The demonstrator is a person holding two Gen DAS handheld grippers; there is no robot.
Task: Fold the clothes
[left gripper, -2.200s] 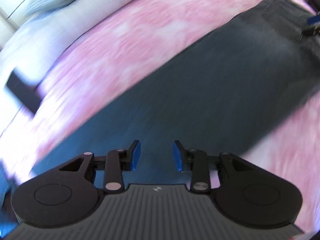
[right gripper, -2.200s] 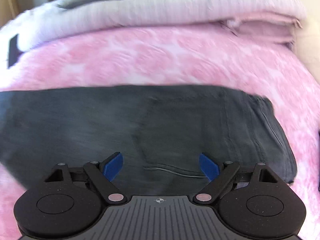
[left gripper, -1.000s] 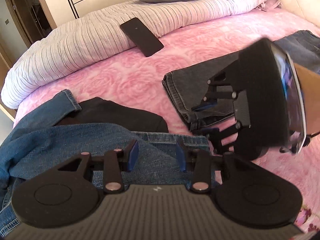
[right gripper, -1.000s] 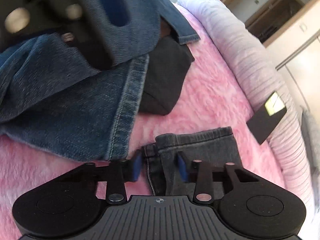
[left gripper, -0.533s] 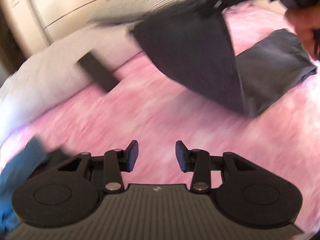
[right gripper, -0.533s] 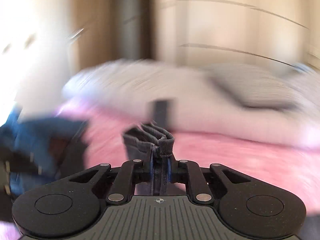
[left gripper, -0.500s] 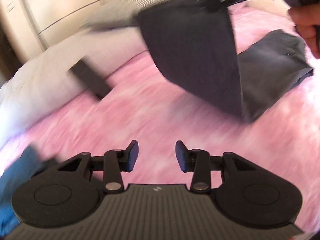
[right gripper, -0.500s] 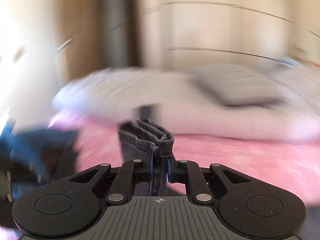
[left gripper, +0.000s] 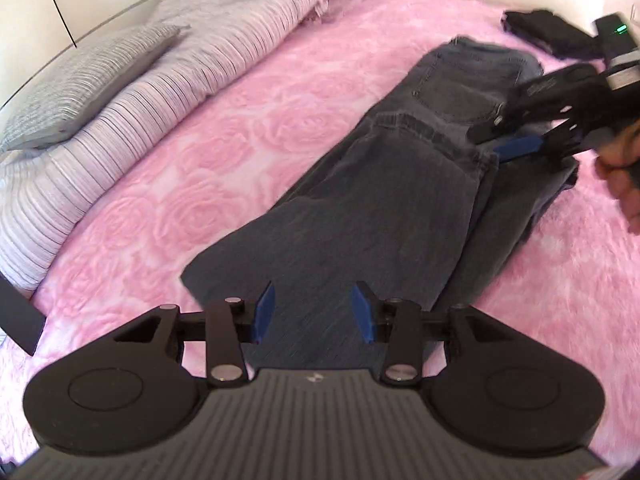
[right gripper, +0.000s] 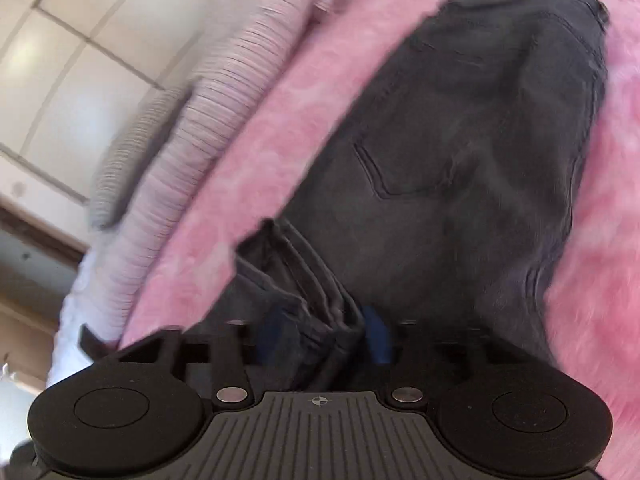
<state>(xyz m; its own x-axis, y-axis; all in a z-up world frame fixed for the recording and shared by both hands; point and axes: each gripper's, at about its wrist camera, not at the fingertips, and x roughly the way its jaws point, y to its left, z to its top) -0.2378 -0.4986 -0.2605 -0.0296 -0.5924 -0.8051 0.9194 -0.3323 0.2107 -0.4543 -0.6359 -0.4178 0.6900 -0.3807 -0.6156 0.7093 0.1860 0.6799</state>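
Jaws of the right gripper (right gripper: 320,340) have just been opening, letting go the hem (still lying between them) it carried over the jeans (left gripper: 400,200); left gripper (left gripper: 312,308) hovers unclenched, empty. Fold now lies mid-bed on the pink blanket (left gripper: 240,128).

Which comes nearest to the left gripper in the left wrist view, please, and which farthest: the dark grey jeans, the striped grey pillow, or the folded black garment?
1. Dark grey jeans, directly beneath the left gripper.
2. Striped grey pillow, far upper left.
3. Folded black garment, far upper right; these two are close to call.
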